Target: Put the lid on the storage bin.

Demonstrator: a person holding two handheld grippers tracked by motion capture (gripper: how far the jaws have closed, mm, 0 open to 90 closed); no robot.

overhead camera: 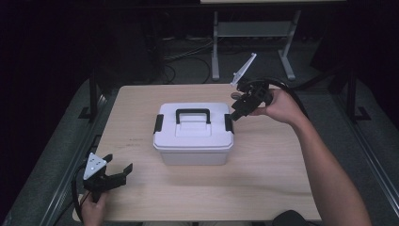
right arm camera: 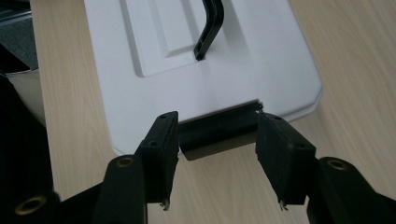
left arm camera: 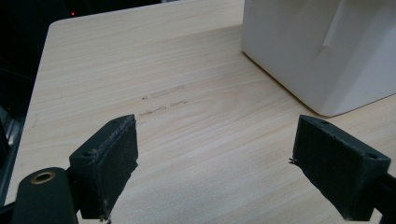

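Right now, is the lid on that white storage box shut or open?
Shut: the lid sits flat on the white storage box, black handle folded down. Whether the side latch is fastened, cannot tell.

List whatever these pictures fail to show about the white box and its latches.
- Box contents: hidden under its closed lid in the high view.
- Left latch: too small in the high view to tell whether it is fastened.
- Right latch: in the right gripper view it sits between the right tool jaws; contact is unclear.
- Box top: cut off by the frame's edge in the left gripper view.
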